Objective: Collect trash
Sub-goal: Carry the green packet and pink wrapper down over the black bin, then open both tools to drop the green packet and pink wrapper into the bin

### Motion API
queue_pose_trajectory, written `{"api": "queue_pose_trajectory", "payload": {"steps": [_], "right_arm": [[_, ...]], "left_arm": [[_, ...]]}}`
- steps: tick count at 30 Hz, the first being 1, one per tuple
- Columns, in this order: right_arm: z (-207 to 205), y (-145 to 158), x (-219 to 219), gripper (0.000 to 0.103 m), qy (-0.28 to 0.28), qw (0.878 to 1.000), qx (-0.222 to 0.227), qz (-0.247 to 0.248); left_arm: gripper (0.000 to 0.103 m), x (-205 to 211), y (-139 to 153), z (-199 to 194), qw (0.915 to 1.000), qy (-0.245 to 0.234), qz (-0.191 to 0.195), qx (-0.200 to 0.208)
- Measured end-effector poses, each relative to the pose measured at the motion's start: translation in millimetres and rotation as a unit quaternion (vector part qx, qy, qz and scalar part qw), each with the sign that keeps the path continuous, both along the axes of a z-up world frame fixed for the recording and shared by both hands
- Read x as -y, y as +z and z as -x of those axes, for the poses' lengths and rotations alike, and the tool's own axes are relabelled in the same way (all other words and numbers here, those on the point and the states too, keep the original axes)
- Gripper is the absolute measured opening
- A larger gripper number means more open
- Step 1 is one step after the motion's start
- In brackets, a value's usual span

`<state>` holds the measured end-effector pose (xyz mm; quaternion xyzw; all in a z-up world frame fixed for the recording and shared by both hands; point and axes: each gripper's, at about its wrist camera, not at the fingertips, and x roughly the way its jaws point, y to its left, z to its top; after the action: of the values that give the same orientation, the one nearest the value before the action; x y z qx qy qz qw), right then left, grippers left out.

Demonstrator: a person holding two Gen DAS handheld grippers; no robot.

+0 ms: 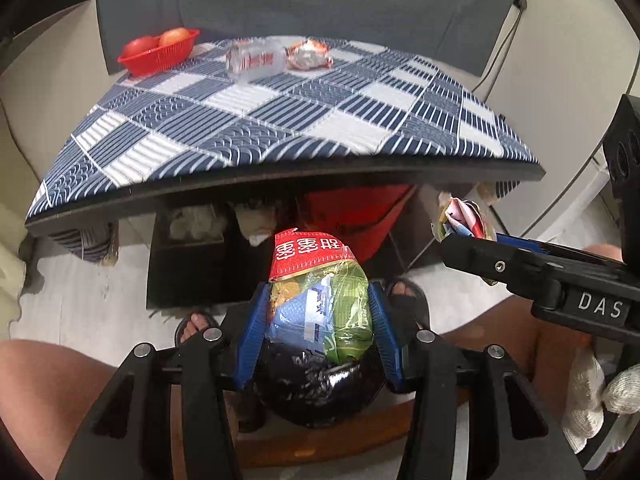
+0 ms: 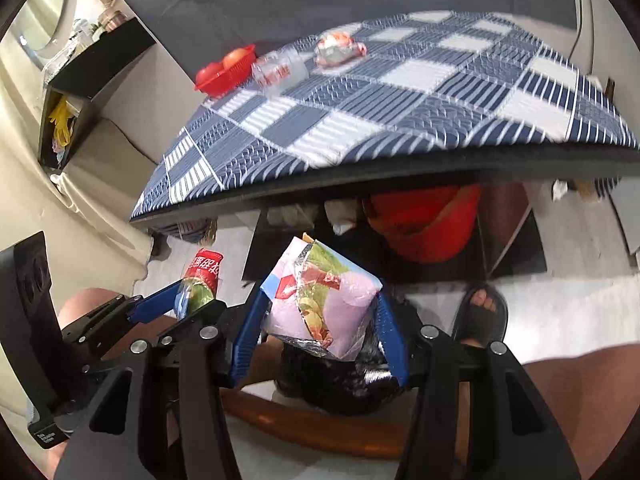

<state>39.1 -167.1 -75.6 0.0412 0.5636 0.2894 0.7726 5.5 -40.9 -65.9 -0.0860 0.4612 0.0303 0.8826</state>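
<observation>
1. We see the left gripper (image 1: pixel 319 312) clamped on a crumpled snack packet with a red top band (image 1: pixel 320 284), its blue pads pressing both sides; the packet sits just above a black-lined trash bin (image 1: pixel 316 392) below the near edge of the table.
2. We see the right gripper (image 2: pixel 320 312) gripping a torn pink snack wrapper (image 2: pixel 320 300), its foil inner side showing, also over the black-lined trash bin (image 2: pixel 340 384).
3. From the right wrist view, the left gripper (image 2: pixel 188 300) and its red-banded packet (image 2: pixel 202 280) are just to the left of the pink wrapper; from the left wrist view, the right gripper (image 1: pixel 472 236) shows at the right edge with the wrapper (image 1: pixel 460 218) at its tips.
4. On the checked blue-and-white tablecloth (image 1: pixel 280 120), near the far edge, lie a crushed clear plastic bottle (image 1: pixel 254 58) and, just beside it to the right, a crumpled orange-and-silver wrapper (image 1: pixel 308 54).
5. At the far left corner stands a red basket (image 1: pixel 158 54) holding round red and orange fruit (image 1: pixel 174 36).
6. Under the table we see a red bag (image 1: pixel 352 216) in a dark shelf unit, and the person's sandalled feet (image 1: pixel 404 296) on the pale floor.
</observation>
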Motion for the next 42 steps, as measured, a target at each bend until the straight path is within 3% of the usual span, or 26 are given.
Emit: {"api": "queue_pose_trajectory", "payload": {"steps": [9, 14, 21, 32, 34, 36, 37, 42], "right_arm": [[-9, -32, 0, 0.054, -0.017, 0.996, -0.081, 0.015], [-15, -60, 1, 0.054, -0.035, 0.989, -0.143, 0.023], [-16, -83, -3, 0.054, -0.043, 0.981, -0.183, 0.041], [-14, -85, 0, 0.055, -0.051, 0.979, -0.193, 0.035], [-15, -82, 2, 0.066, -0.058, 0.98, -0.19, 0.026], [-16, -80, 5, 0.07, -0.064, 0.979, -0.192, 0.013], [-16, -80, 5, 0.07, -0.066, 0.979, -0.191, 0.012], [-19, -75, 7, 0.071, -0.073, 0.98, -0.184, 0.002]], "left_arm": [[0.047, 0, -29, -2, 0.9971, -0.002, 0.018, -0.074], [0.047, -2, -57, -7, 0.9889, 0.003, 0.05, -0.14], [0.047, -2, -64, -10, 0.987, 0.002, 0.049, -0.153], [0.048, -3, -67, -14, 0.9861, 0.006, 0.046, -0.159], [0.048, -3, -66, -14, 0.9867, 0.01, 0.038, -0.158], [0.058, -4, -65, -14, 0.9868, 0.021, 0.022, -0.159], [0.07, -5, -64, -14, 0.987, 0.026, 0.021, -0.157], [0.072, -10, -62, -14, 0.9875, 0.031, 0.029, -0.152]]}}
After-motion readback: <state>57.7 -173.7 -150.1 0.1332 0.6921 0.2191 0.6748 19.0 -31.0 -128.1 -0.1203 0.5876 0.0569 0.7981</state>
